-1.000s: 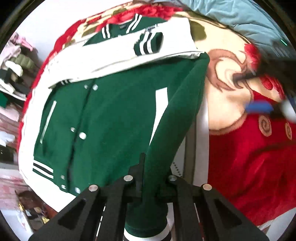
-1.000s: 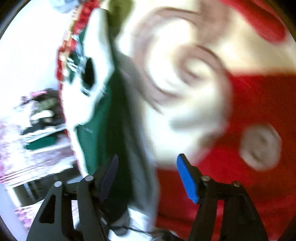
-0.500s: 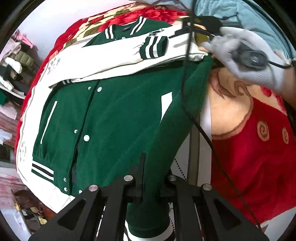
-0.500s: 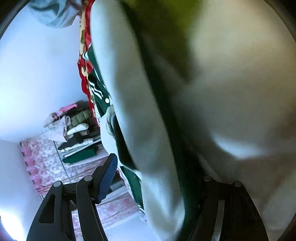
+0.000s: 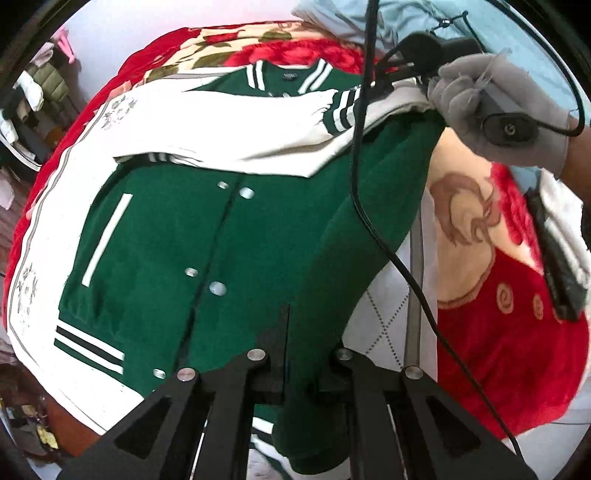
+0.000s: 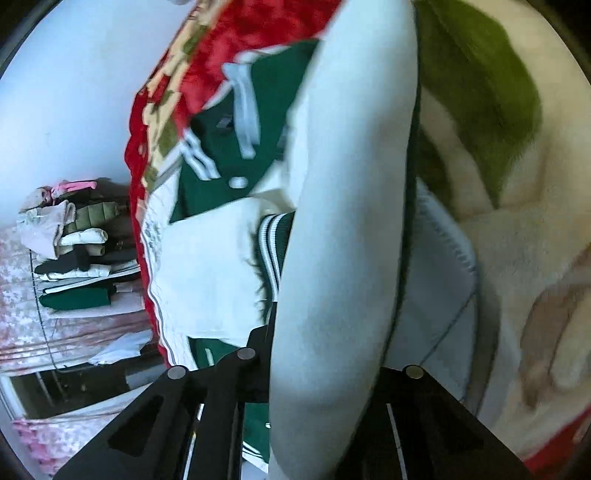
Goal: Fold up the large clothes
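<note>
A green varsity jacket [image 5: 207, 236] with white sleeves lies front up on a white quilted sheet [image 5: 384, 321]. One white sleeve [image 5: 229, 129] is folded across its chest. My left gripper [image 5: 303, 343] is shut on the jacket's green side edge [image 5: 354, 251] near the striped hem and holds it raised. At the top right a gloved hand [image 5: 498, 107] holds my right gripper at the jacket's shoulder. In the right wrist view my right gripper [image 6: 325, 350] has its jaws closing, and a thick fold of the other white sleeve [image 6: 351, 206] is pinched between them.
A red floral blanket [image 5: 506, 362] lies under the sheet, with a light blue cover [image 5: 406, 18] at the far edge. A black cable [image 5: 362, 206] hangs across the jacket. Stacked folded clothes [image 6: 74, 254] sit on a shelf beyond the bed's left side.
My right gripper swept from over the blanket to the jacket's shoulder and closed on the white sleeve. The gloved hand came into the left wrist view. The left gripper shifted with the green edge.
</note>
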